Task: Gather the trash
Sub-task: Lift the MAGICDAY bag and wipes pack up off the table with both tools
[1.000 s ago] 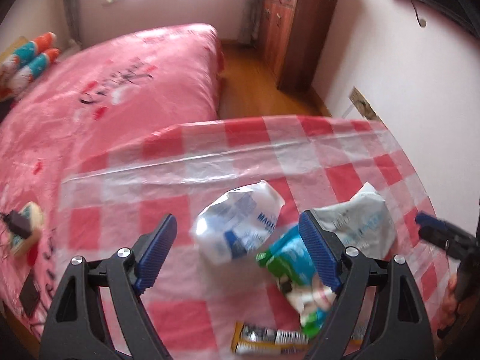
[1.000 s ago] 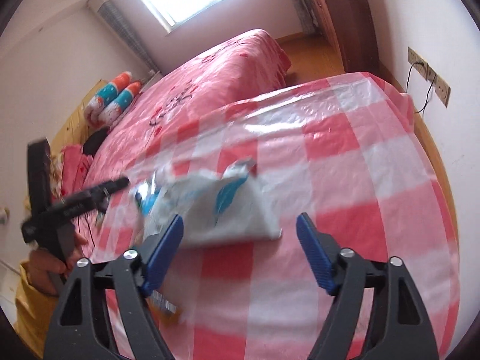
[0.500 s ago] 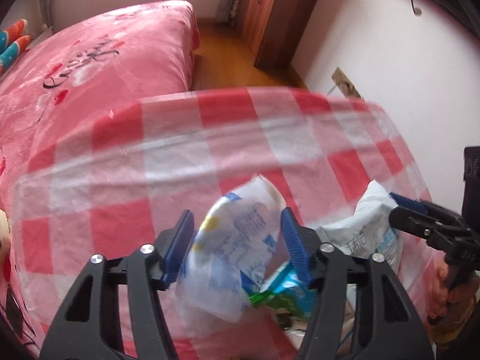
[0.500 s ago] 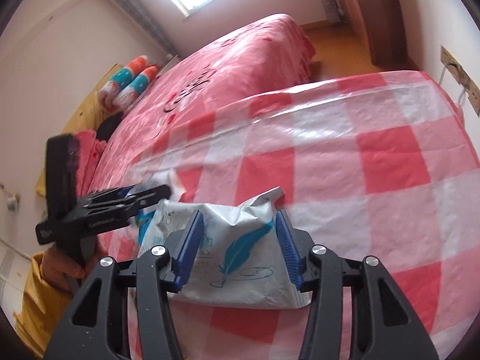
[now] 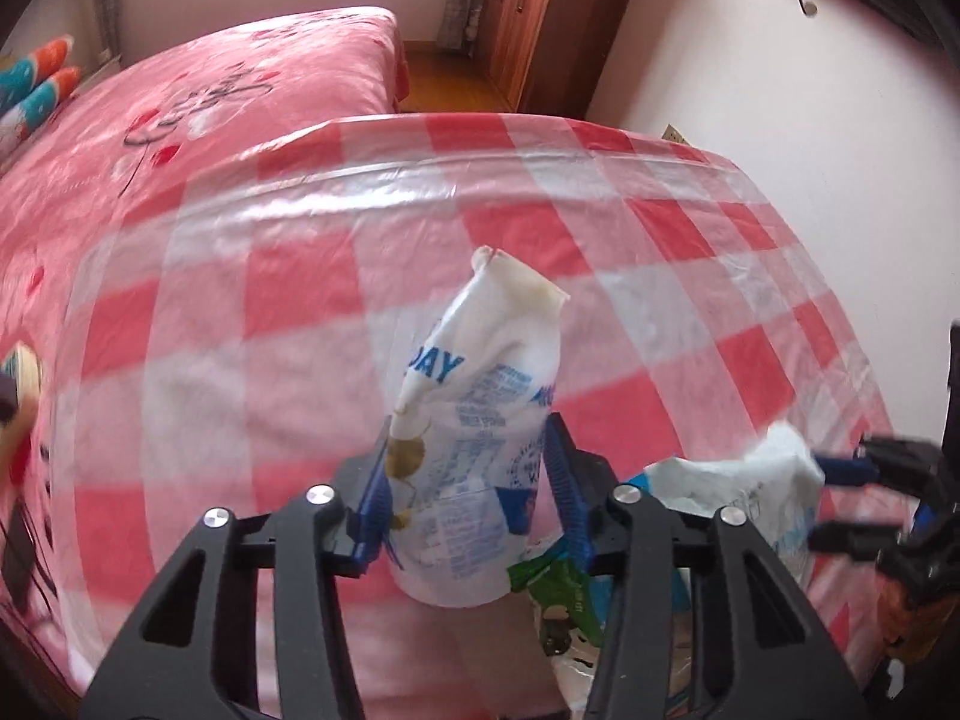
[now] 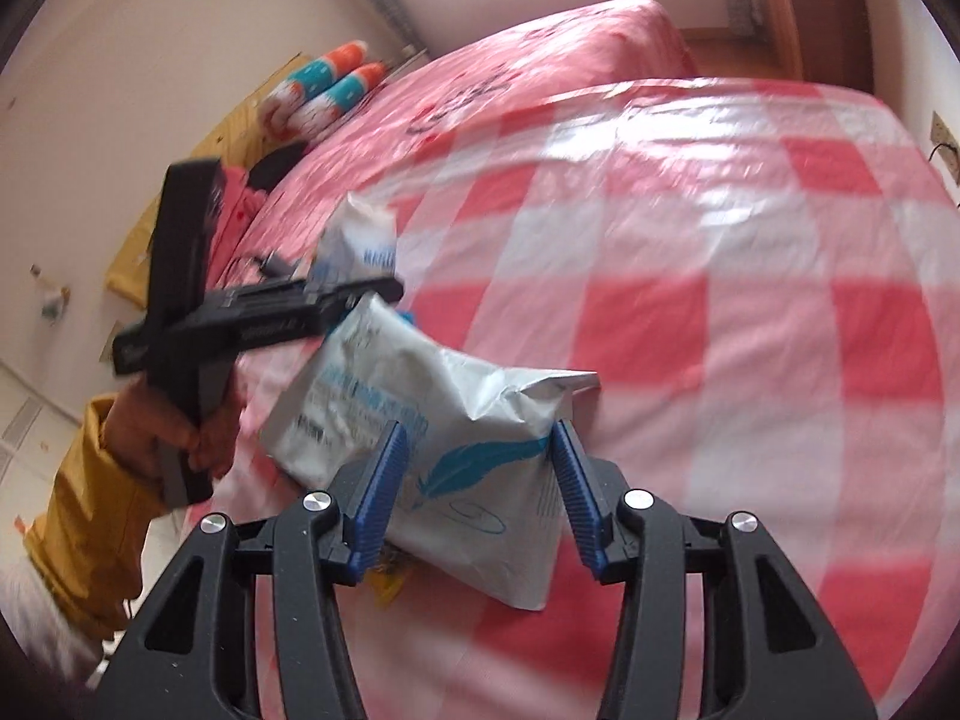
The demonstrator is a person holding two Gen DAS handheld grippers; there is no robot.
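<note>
My left gripper [image 5: 468, 462] is closing, its blue pads pressing on a white wrapper with blue print [image 5: 480, 360] that stands up from between them, off the checked table [image 5: 270, 300]. My right gripper [image 6: 476, 450] is shut on a grey-white pouch with a blue feather [image 6: 420, 396], which tilts up to the left. In the right wrist view the left gripper [image 6: 342, 276] and its wrapper [image 6: 360, 234] sit just beyond the pouch. The left wrist view has the right gripper [image 5: 840, 501] and pouch [image 5: 762, 480] at the lower right. A green wrapper [image 5: 564, 588] lies under my left fingers.
The table [image 6: 720, 300] wears a red-and-white cloth under clear plastic. A pink bed [image 5: 210, 108] adjoins its far side, with a wooden wardrobe [image 5: 540, 12] behind. A yellow wrapper [image 6: 384, 585] peeks out below the pouch. A hand in a yellow sleeve [image 6: 90, 480] holds the left gripper.
Both grippers went from wide open to closed on their packets. The white wrapper now stands upright in the left pads; the pouch has tipped up off the cloth in the right ones.
</note>
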